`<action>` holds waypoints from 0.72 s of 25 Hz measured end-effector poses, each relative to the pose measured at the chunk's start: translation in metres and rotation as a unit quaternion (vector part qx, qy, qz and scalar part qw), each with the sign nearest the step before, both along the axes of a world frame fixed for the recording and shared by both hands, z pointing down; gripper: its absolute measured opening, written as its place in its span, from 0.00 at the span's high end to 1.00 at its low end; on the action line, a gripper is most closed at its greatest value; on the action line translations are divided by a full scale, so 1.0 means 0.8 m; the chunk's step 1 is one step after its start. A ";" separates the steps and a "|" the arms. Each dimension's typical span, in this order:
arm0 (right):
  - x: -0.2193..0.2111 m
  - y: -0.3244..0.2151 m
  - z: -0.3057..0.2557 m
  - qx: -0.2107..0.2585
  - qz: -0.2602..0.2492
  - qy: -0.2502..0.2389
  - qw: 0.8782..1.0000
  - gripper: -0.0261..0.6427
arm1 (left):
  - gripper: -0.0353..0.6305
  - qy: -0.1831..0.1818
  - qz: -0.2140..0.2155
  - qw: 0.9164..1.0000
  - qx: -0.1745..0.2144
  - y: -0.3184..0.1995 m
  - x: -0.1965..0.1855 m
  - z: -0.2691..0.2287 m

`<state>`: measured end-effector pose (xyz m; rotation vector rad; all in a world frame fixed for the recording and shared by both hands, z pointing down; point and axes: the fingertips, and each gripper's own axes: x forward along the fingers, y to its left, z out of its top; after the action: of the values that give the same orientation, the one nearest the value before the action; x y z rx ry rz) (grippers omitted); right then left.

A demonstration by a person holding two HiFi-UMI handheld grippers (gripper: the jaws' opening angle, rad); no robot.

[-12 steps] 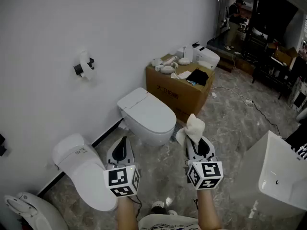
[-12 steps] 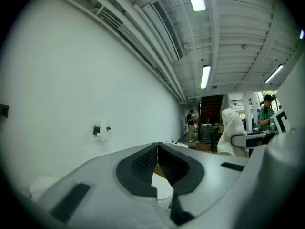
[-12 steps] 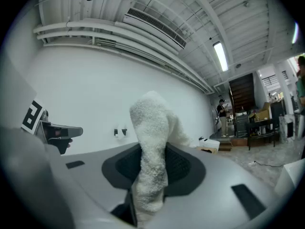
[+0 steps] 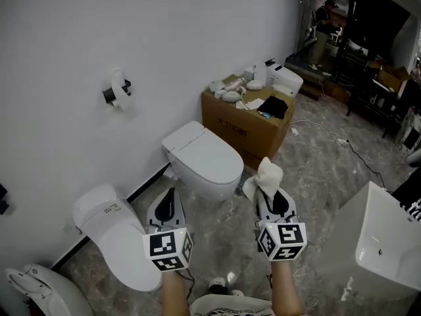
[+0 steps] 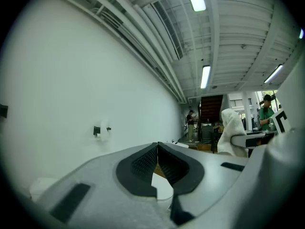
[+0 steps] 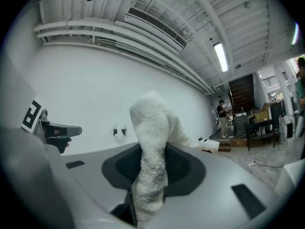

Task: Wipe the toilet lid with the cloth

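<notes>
- My right gripper (image 4: 268,191) is clamped on the white cloth (image 4: 266,174). The jaws pinch its lower part.
- The cloth stands up out of the jaw tips, with its long axis in line with the jaws and its free end pointing away from me. The top folds over a little to the left.
- The cloth is in the air, just right of the toilet's near end and not touching it.
- My left gripper (image 4: 170,195) has its jaws pressed together at the tips, with nothing between them. It hovers near the toilet's near left side.
- The toilet lid (image 4: 209,157) is down. Its long axis runs from the white wall (image 4: 164,38) at far left toward near right.
- The floor (image 4: 316,170) is grey marbled stone.
- A cardboard box (image 4: 245,131) with small items on top stands just beyond the toilet.
- A paper holder (image 4: 117,91) hangs on the wall, and a second toilet (image 4: 115,232) sits at near left.
</notes>
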<state>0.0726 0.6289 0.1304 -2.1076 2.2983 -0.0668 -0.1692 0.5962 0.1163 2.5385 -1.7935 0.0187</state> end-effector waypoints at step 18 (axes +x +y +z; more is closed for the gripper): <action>-0.038 -0.053 0.022 -0.010 0.005 -0.018 1.000 0.79 | 0.93 0.002 -0.006 1.000 -0.017 -0.050 -0.054 0.028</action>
<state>0.0425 0.5865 0.1483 -2.1093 2.2748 -0.1270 -0.2121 0.5560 0.1388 2.5031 -1.7908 0.0438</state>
